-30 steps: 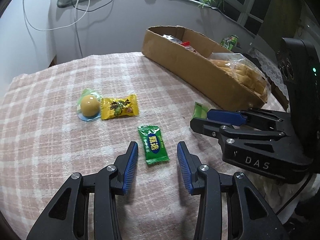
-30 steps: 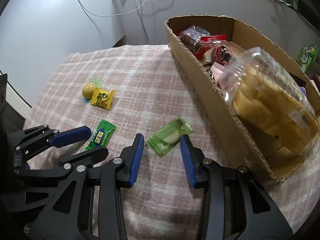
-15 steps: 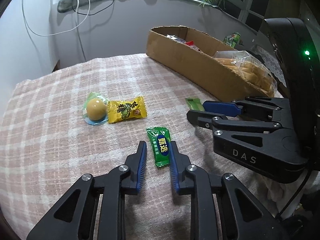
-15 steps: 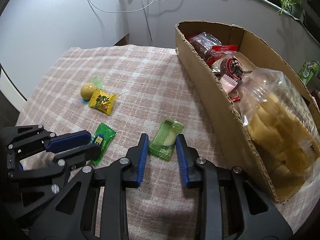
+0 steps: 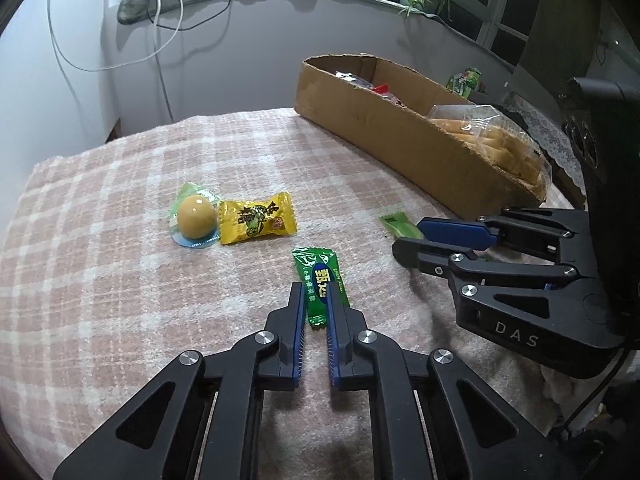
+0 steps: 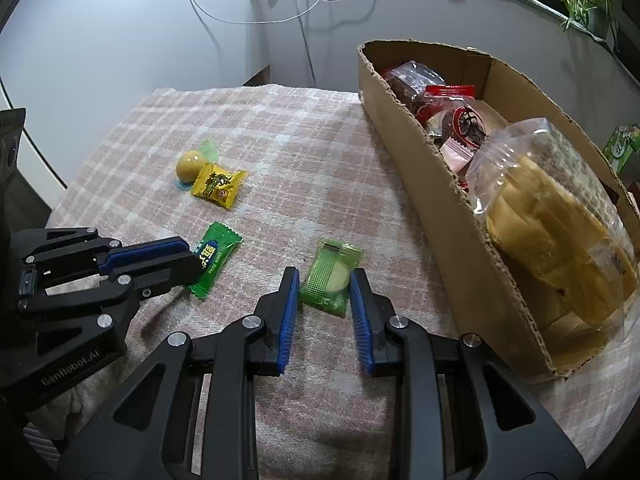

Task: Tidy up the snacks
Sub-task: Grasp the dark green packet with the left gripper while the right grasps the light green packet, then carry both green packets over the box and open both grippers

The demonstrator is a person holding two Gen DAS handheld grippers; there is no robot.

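Left wrist view: the left gripper [image 5: 316, 308] is closed tight on the near end of the dark green foil candy sachet [image 5: 320, 284], whose long axis runs straight ahead along the fingers, pointing away toward the long open brown cardboard box [image 5: 404, 148] w/ snacks inside. The sachet lies on the pink plaid cloth [image 5: 120, 272], near side of the box, well apart from it.

Right wrist view: the right gripper [image 6: 324, 300] has its pads pressed on both long sides of the pale green square wafer packet [image 6: 330, 276], narrow gap, jaws nearly done closing. That packet sits nearer the box than the sachet does, so the right hand has the shorter carry.

The round yellow jelly cup [image 5: 195, 216] and the yellow wrapped candy [image 5: 258, 218] lie farther from the box, untouched.

Vs. a sec ago: both jaws stood wide around their packets; now both are clamped, hands barely moved.
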